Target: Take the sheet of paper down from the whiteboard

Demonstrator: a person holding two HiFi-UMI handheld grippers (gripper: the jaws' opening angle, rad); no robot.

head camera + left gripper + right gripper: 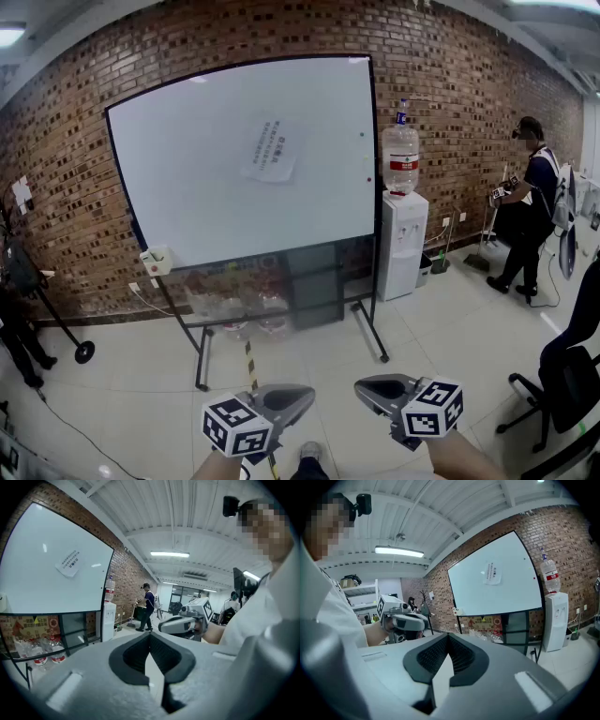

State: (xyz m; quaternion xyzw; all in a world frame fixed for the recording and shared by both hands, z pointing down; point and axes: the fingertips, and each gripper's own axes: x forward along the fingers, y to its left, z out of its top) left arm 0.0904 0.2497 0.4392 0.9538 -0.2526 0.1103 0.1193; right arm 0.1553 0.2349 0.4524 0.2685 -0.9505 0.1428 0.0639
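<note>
Starting at the left, the left gripper (302, 396) sits low in the head view with its jaws pressed together on nothing. Its tip is turned inward toward its partner, not toward the wall.

Up and ahead of it stands the whiteboard (187, 197) on its wheeled frame in front of the brick wall (66, 141). The sheet of paper (272, 150) hangs on the upper middle of the board, well apart from both tools, with bare floor (309, 347) between. Its long axis runs top to bottom with a slight tilt, and its lower edge seems to lift a little off the surface. What pins it there is too small to tell.

The right gripper (367, 386) is just beside the left one. Its jaws are likewise closed and empty, and it too points inward.

In the head view the sheet lies almost straight above the left gripper and further off to the left of the right one, so the left looks marginally better placed. Either tool would have to be raised, carried forward and opened before it could pinch an edge.

Further right, a water dispenser (403, 244) stands beside the board, and a person (530, 216) stands near the far wall.
</note>
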